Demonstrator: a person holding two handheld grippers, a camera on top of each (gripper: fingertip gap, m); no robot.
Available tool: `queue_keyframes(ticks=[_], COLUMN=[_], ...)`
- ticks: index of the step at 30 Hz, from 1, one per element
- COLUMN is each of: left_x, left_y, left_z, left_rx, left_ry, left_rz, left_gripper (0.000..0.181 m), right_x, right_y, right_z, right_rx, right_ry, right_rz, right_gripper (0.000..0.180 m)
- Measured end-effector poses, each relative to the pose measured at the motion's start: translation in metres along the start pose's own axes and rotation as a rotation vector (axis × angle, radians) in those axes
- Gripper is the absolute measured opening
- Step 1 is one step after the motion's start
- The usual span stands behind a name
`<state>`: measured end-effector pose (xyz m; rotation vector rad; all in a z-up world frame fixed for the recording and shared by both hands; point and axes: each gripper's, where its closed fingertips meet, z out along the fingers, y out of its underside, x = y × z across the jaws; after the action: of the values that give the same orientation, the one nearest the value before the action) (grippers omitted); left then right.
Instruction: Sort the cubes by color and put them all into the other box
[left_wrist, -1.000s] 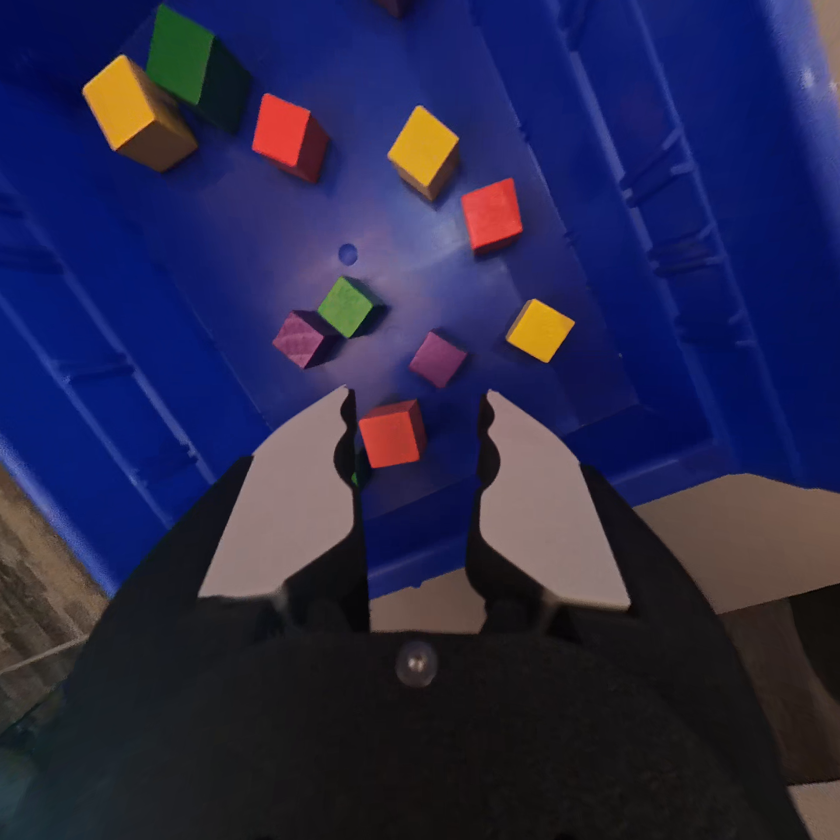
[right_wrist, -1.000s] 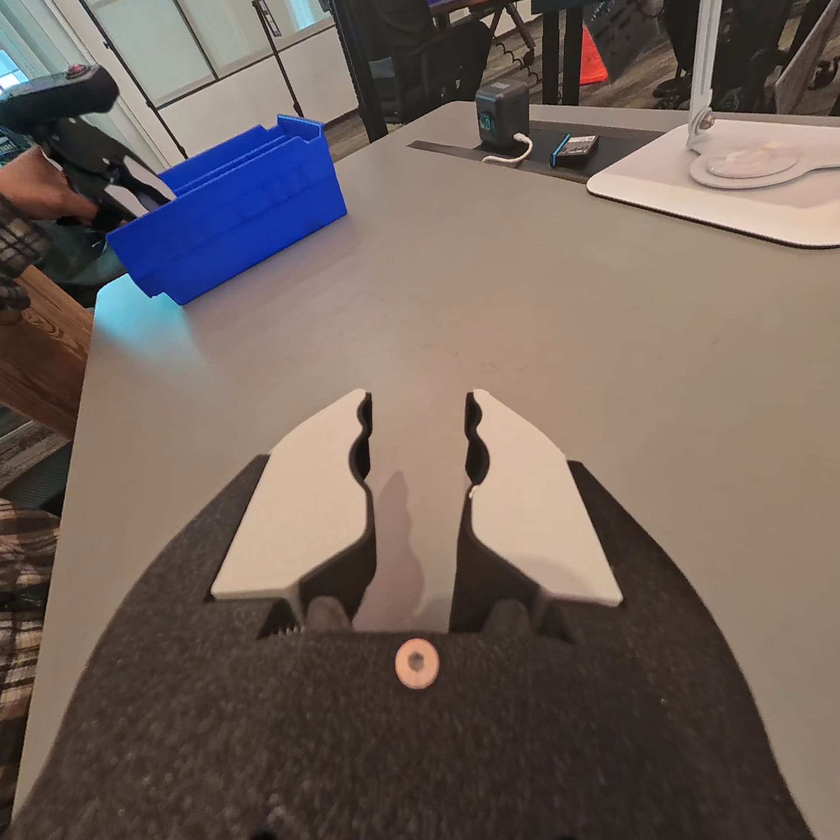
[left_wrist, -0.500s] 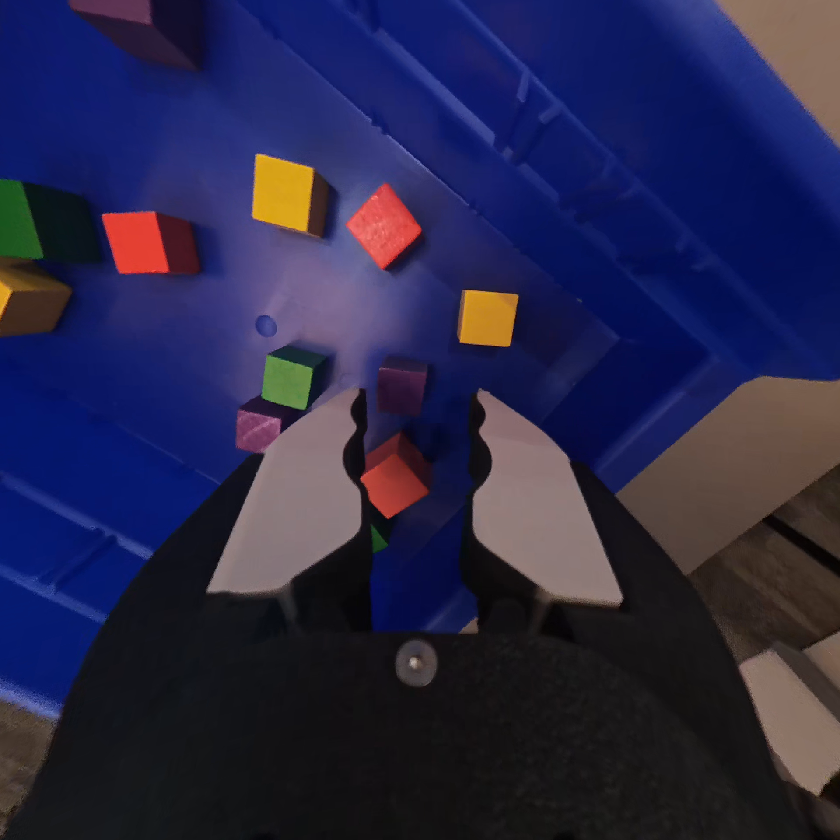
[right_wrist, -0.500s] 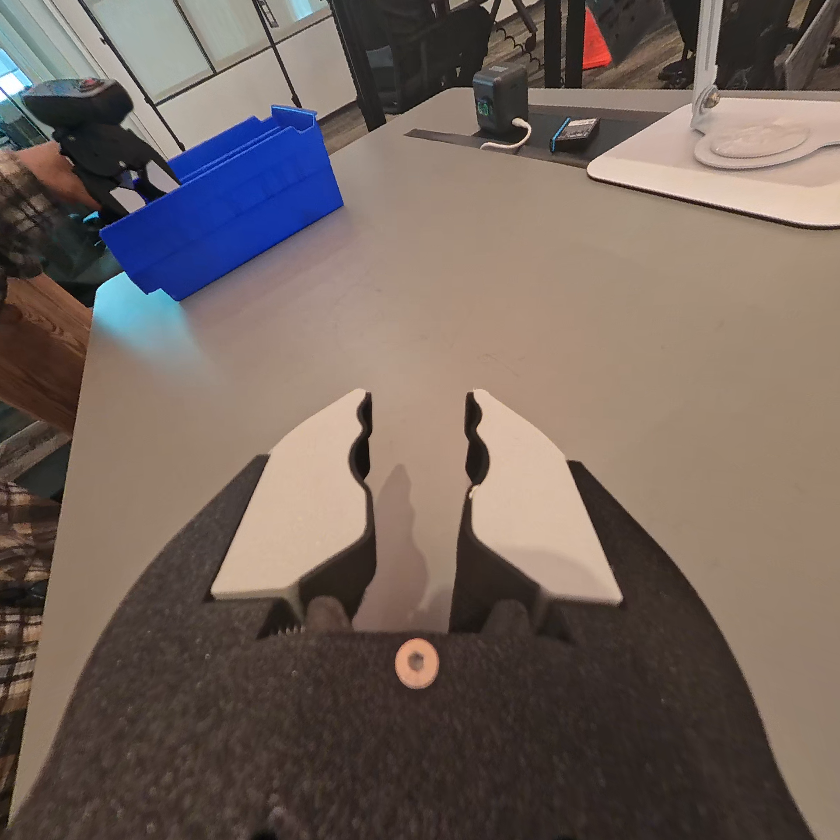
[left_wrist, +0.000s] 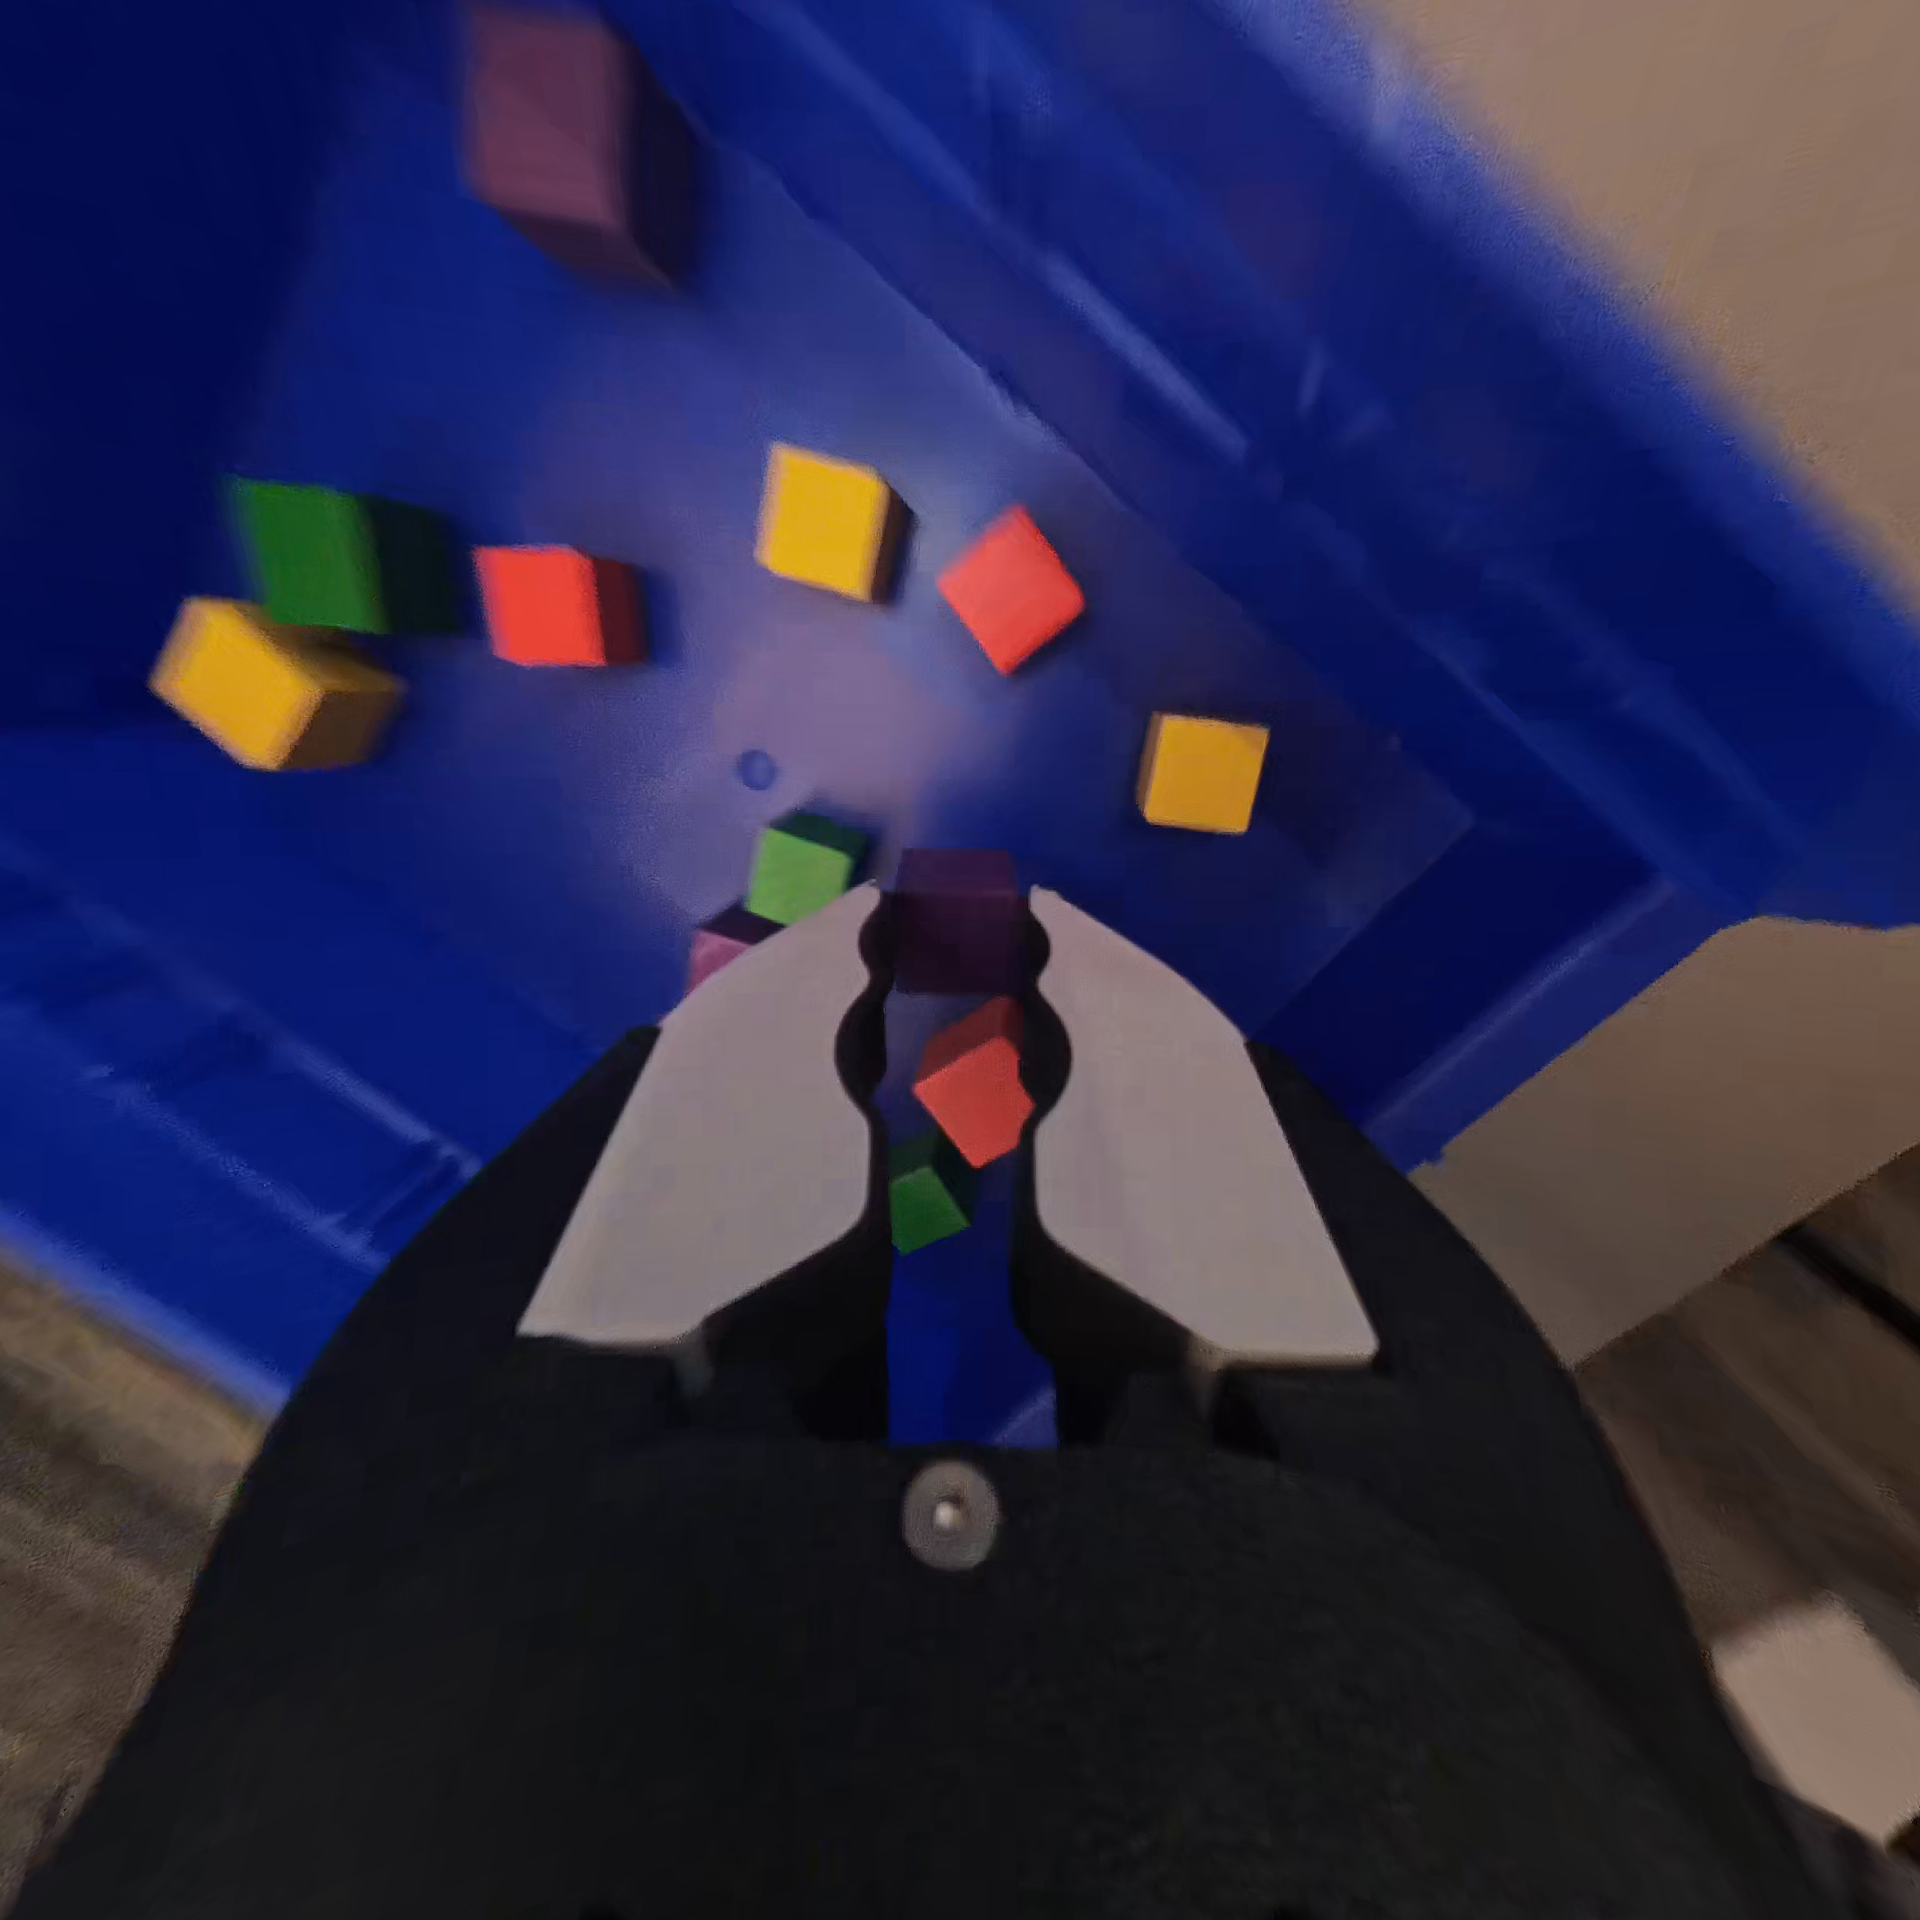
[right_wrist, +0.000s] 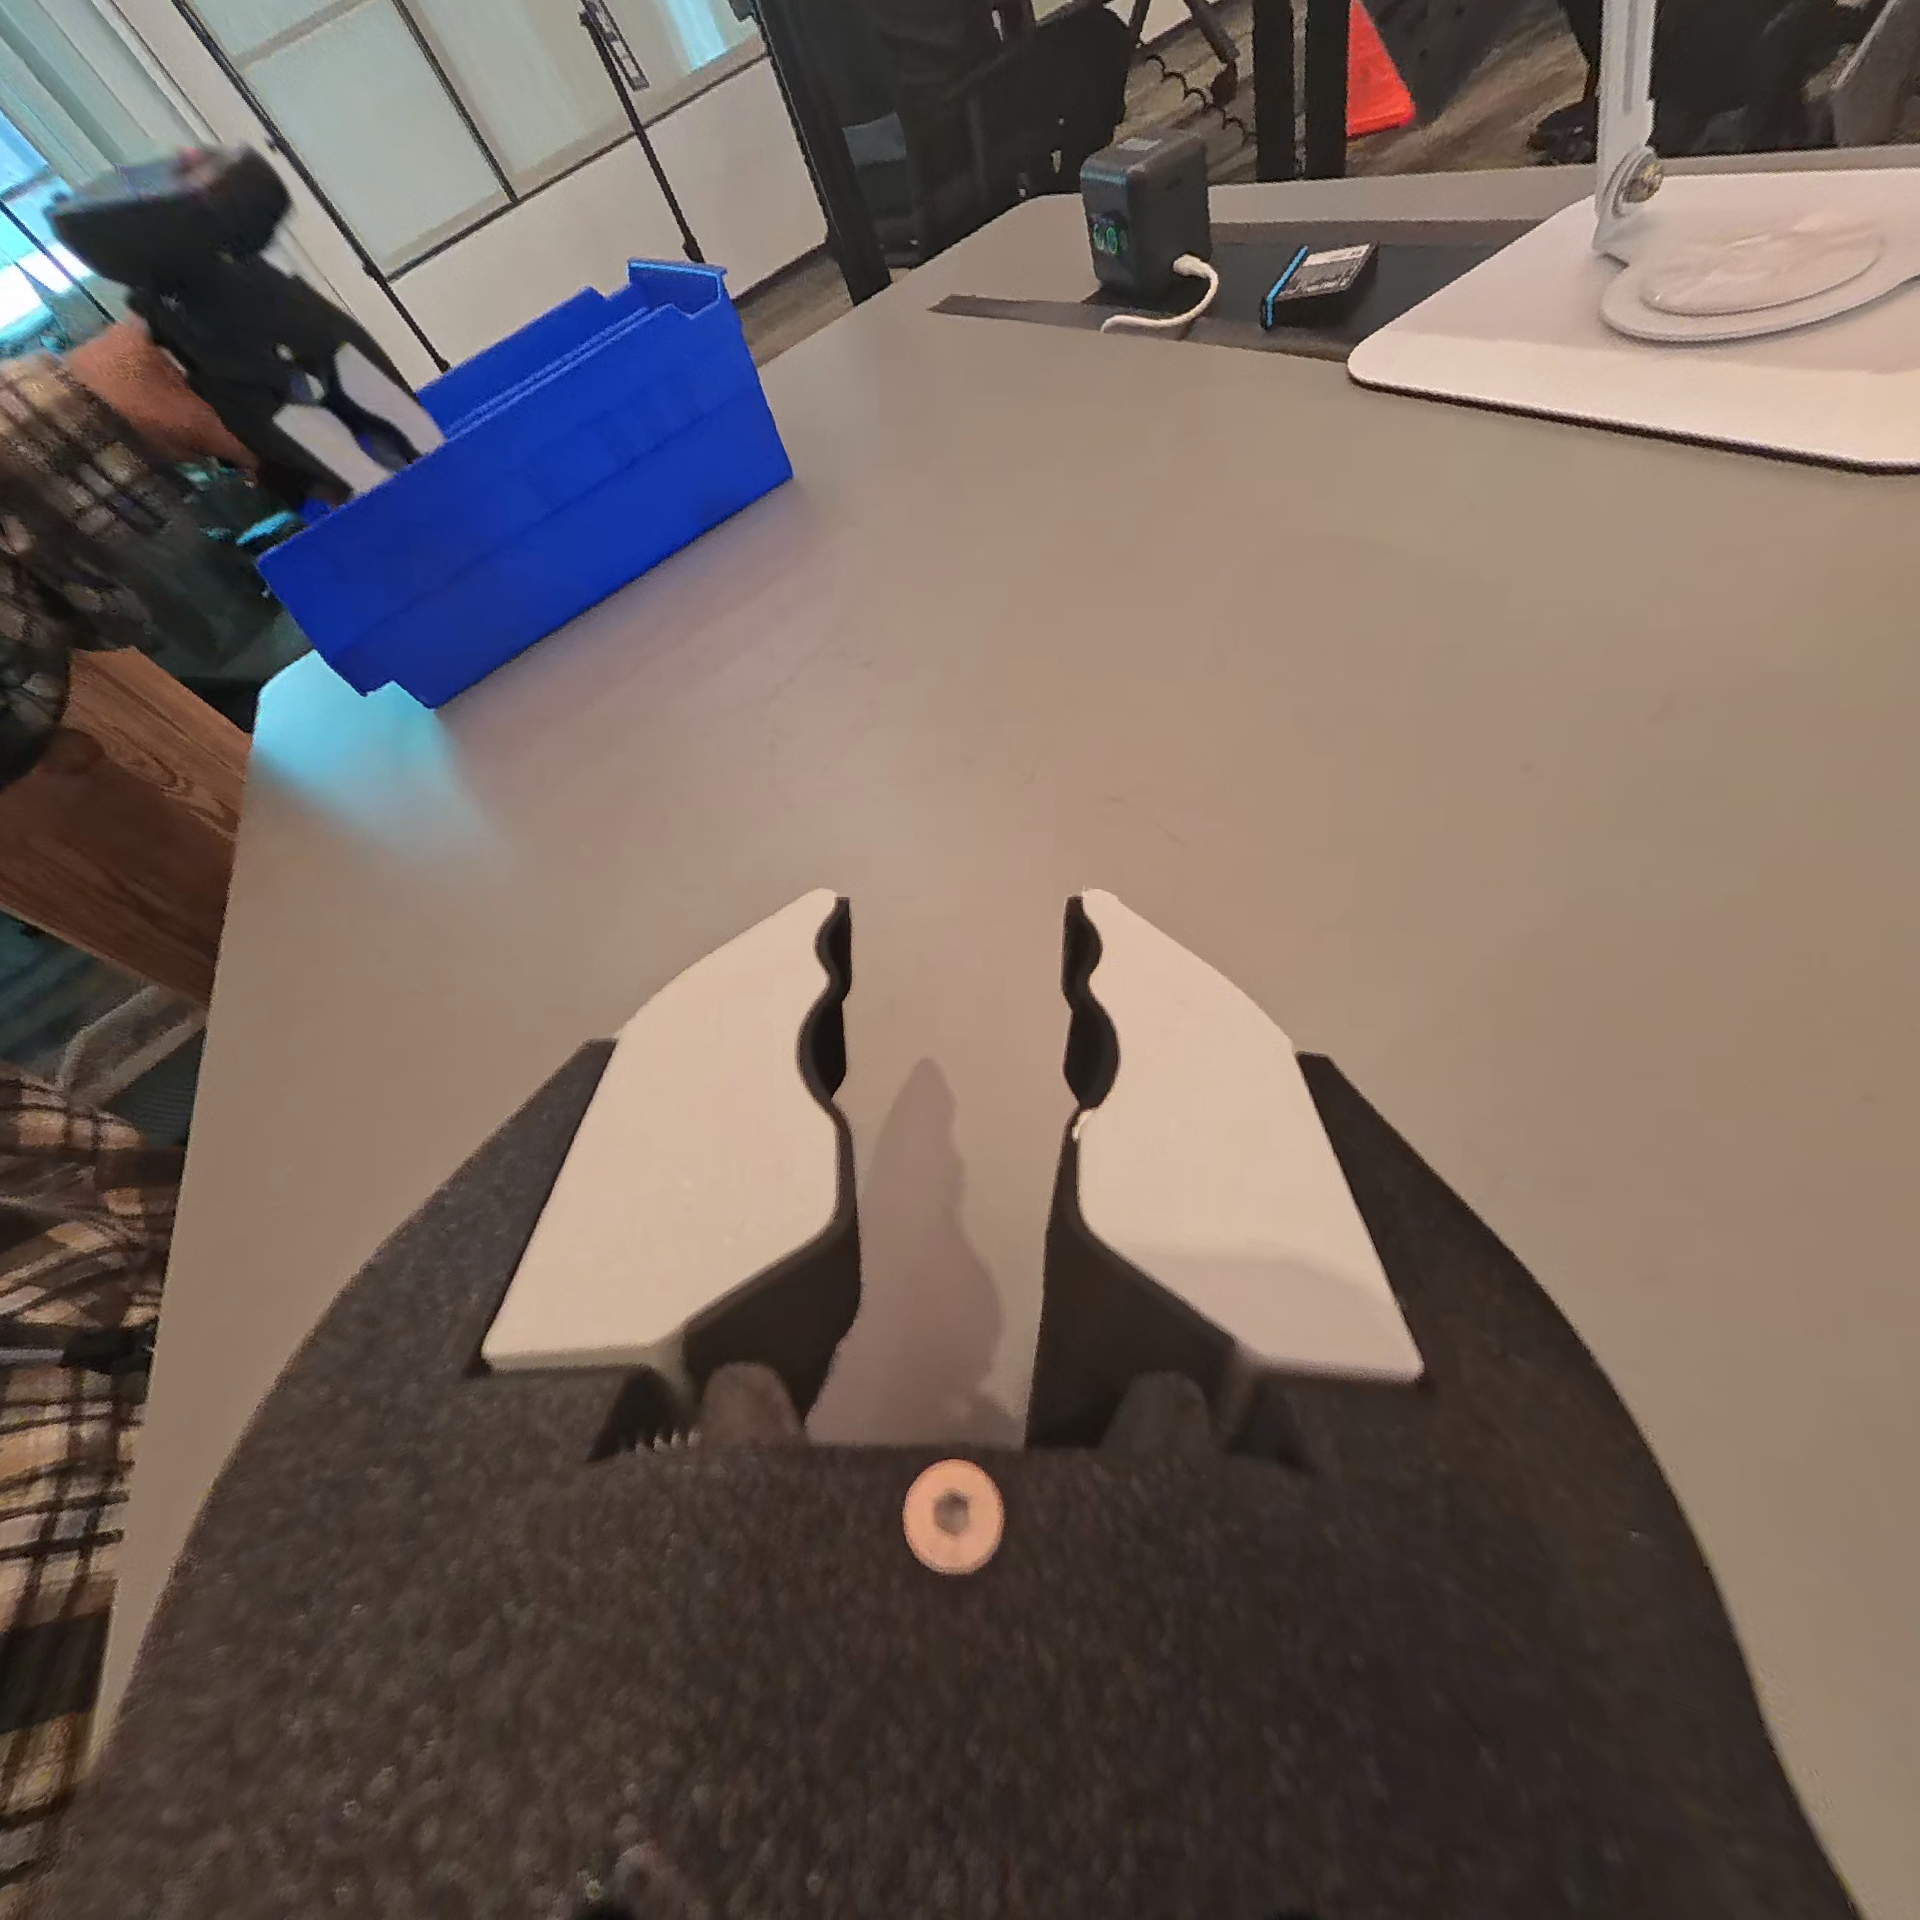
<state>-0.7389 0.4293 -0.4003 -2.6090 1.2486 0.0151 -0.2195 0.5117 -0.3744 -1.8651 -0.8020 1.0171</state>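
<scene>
The left gripper reaches into the blue box on the far left of the counter; its fingers bracket a purple cube, apparently closed on it. A red cube and a green cube lie beneath. Judged step: picking purple. Next comes lifting it clear toward the other box, not in view. The right gripper hangs over the counter, open and empty.

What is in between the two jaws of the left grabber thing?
In the left wrist view, a purple cube sits between the jaws at their tips. Farther back in the gap show a red cube and a green cube.
</scene>
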Motion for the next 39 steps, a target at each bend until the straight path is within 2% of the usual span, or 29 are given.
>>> queue_keyframes(ticks=[5, 8, 10, 13, 18, 20, 24, 32, 39], left_x=[-0.001, 0.034, 0.07, 0.127, 0.196, 0.215, 0.24, 0.244, 0.25], left_y=[-0.087, -0.154, -0.201, -0.264, -0.338, -0.354, -0.369, -0.363, -0.359], left_z=[-0.091, -0.135, -0.153, -0.163, -0.128, -0.115, -0.096, -0.076, -0.079], left_rx=[0.513, 0.767, 0.936, 1.181, 1.398, 1.456, 1.499, 1.452, 1.457], left_ry=[-0.137, -0.191, -0.165, -0.046, 0.164, 0.27, 0.379, 0.284, 0.29], left_rz=[-0.006, 0.104, 0.178, 0.266, 0.365, 0.38, 0.402, 0.434, 0.459], left_gripper=[0.021, 0.021, 0.021, 0.021, 0.021, 0.021, 0.021, 0.021, 0.021], right_x=[-0.006, -0.017, -0.036, -0.074, -0.112, -0.114, -0.113, -0.141, -0.146], right_y=[-0.003, -0.007, -0.019, -0.049, -0.084, -0.088, -0.086, -0.072, -0.071], right_z=[0.0, 0.003, 0.004, -0.001, -0.008, -0.005, 0.002, 0.028, 0.037], right_rx=[0.019, 0.044, 0.092, 0.174, 0.19, 0.18, 0.161, 0.008, -0.016], right_ry=[-0.046, -0.116, -0.222, -0.44, -0.683, -0.712, -0.714, -0.76, -0.766], right_rz=[0.041, 0.115, 0.214, 0.387, 0.66, 0.736, 0.815, 0.815, 0.834], right_gripper=[0.04, 0.042, 0.046, 0.046, 0.046, 0.046, 0.041, 0.035, 0.022])
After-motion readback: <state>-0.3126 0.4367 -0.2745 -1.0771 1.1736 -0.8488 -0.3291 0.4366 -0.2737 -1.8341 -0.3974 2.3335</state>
